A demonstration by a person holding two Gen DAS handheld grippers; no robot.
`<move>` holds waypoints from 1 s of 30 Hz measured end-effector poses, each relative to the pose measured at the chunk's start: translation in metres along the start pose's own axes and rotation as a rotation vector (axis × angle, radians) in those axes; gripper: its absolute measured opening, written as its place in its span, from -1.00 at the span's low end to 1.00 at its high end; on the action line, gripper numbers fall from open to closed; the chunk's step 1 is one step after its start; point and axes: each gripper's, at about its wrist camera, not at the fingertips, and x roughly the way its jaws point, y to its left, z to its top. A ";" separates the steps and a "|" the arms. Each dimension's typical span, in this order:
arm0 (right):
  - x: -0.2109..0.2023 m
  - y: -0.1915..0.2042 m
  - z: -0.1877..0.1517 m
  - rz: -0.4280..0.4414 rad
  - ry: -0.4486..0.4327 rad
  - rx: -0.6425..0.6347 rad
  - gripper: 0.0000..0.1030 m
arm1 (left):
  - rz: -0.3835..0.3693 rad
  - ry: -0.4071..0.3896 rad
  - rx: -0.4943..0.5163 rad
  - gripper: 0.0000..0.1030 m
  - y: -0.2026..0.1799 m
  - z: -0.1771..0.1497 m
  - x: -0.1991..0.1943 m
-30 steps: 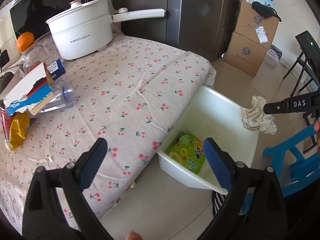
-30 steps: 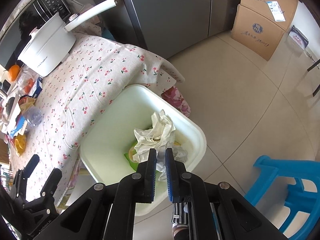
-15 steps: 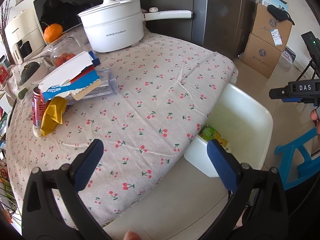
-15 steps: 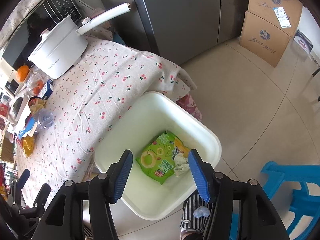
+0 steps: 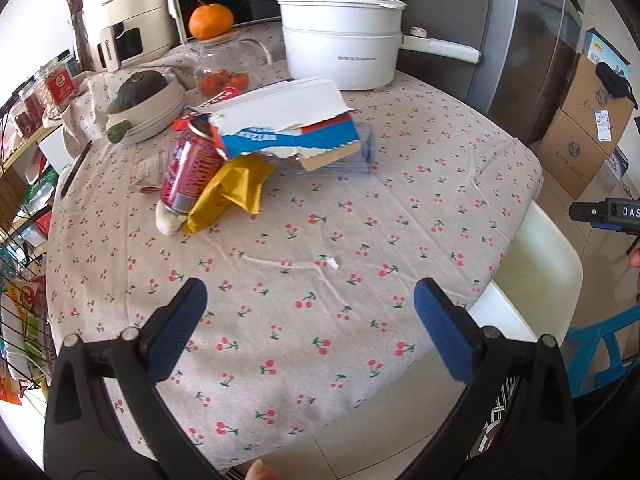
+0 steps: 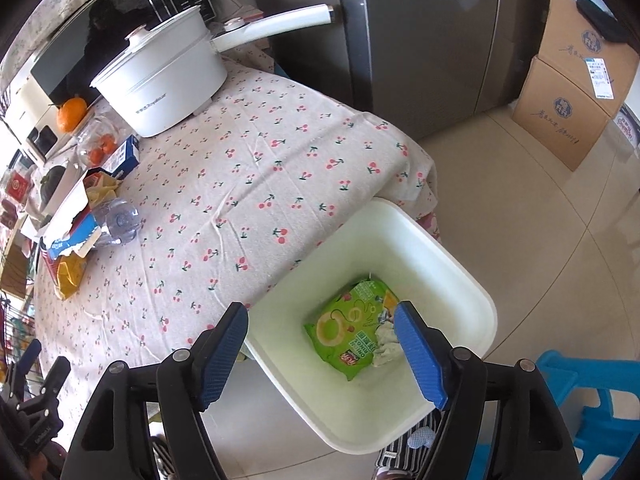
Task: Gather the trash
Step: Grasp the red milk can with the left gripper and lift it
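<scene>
A white bin (image 6: 452, 264) stands beside the table and holds a green snack packet (image 6: 352, 332) and a crumpled tissue (image 6: 386, 346). My right gripper (image 6: 324, 354) is open and empty above the bin. My left gripper (image 5: 310, 330) is open and empty over the near table edge. On the cherry-print cloth lie a red can (image 5: 192, 170), a yellow wrapper (image 5: 230, 190), a torn white-and-blue carton (image 5: 288, 128) and a clear plastic bottle (image 5: 352, 156). The bin also shows in the left wrist view (image 5: 544, 264).
A white pot (image 5: 340, 52) with a long handle, a glass jar with an orange (image 5: 210, 20) on it, a bowl with a squash (image 5: 140, 104) and a microwave stand at the back. Cardboard boxes (image 6: 576, 92) sit by the fridge. A blue stool (image 6: 596, 400) is beside the bin.
My right gripper opened and dropped the tissue into the bin, then pulled back. My left gripper swung left from the bin towards the trash pile on the table.
</scene>
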 end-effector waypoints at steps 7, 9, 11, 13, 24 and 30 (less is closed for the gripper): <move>0.010 0.042 0.005 0.010 0.006 -0.068 0.56 | 0.051 -0.015 0.006 0.99 0.051 0.006 0.003; 0.013 0.053 0.007 0.008 0.008 -0.090 0.56 | 0.036 -0.001 0.021 0.99 0.063 0.012 0.007; 0.015 0.064 0.008 0.009 0.007 -0.113 0.56 | 0.046 0.013 0.057 0.99 0.076 0.019 0.013; 0.019 0.075 0.010 0.009 0.006 -0.135 0.56 | 0.102 0.038 0.099 0.99 0.087 0.025 0.023; 0.033 0.111 0.024 0.019 0.000 -0.225 0.56 | 0.015 0.047 0.225 0.92 0.113 0.073 0.073; 0.034 0.113 0.028 0.035 0.005 -0.236 0.57 | -0.095 0.066 0.268 0.75 0.110 0.092 0.101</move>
